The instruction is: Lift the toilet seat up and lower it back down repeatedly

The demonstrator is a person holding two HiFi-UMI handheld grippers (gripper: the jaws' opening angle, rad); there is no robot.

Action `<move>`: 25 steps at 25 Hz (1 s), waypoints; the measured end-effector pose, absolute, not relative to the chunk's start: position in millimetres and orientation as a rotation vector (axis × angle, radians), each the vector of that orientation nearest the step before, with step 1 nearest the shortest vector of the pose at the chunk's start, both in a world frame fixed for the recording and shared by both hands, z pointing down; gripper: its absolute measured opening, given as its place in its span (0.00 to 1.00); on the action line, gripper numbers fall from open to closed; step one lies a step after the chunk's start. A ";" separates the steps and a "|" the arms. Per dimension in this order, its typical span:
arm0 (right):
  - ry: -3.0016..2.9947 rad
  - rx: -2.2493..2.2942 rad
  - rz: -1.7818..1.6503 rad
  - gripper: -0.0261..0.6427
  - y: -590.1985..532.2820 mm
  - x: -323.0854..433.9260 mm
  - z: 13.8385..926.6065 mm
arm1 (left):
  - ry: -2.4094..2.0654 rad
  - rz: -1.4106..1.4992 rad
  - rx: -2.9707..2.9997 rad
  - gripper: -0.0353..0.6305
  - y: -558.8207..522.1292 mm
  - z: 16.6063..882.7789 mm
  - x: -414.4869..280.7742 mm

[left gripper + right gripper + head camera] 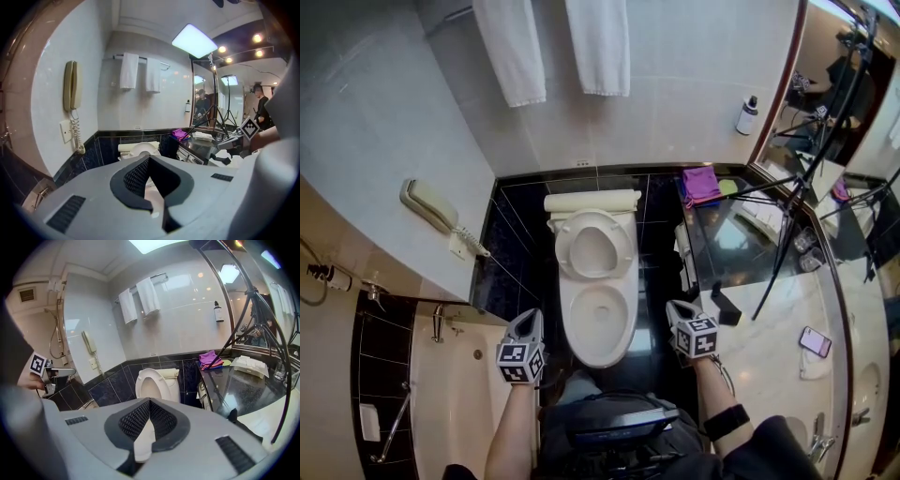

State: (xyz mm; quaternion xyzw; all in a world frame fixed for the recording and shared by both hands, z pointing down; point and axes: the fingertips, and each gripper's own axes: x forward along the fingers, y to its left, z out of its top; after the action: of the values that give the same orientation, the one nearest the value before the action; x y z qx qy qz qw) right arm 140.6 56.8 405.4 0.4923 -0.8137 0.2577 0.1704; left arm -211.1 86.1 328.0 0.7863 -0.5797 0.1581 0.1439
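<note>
The jaws of the left gripper and the right gripper are being held closed on nothing, one at either side of the toilet's front. The toilet seat is being shown raised against the cistern, with the bowl uncovered; what lies in it is not being made out. A smartphone, right of the toilet, is being shown by the head view alone.
</note>
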 end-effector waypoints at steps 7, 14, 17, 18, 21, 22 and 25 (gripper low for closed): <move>-2.306 1.397 0.742 0.06 66.5 144.0 409.7 | -1.686 0.451 2.252 0.05 98.5 334.4 -209.3; -2.315 1.360 0.705 0.06 56.8 129.5 408.9 | -1.677 0.479 2.249 0.05 92.1 341.6 -212.8; -2.296 1.347 0.625 0.06 41.8 121.5 407.8 | -1.657 0.497 2.249 0.05 83.1 347.5 -214.8; -2.286 1.345 0.593 0.07 35.1 119.4 408.2 | -1.648 0.504 2.251 0.05 79.0 350.0 -215.0; -2.263 1.314 0.505 0.07 12.1 108.0 407.8 | -1.619 0.516 2.260 0.05 62.3 358.0 -213.7; -2.257 1.302 0.481 0.07 3.5 102.5 406.3 | -1.608 0.516 2.262 0.05 55.4 361.1 -212.9; -2.232 1.269 0.412 0.12 -23.9 85.0 404.5 | -1.575 0.529 2.278 0.05 32.2 370.1 -211.0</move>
State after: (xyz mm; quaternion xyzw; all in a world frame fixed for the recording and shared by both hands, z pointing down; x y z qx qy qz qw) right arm 85.0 -23.9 404.5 0.4703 -0.8271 0.1528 0.2671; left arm -211.0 32.2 370.1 0.7974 -0.5514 0.1852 0.1604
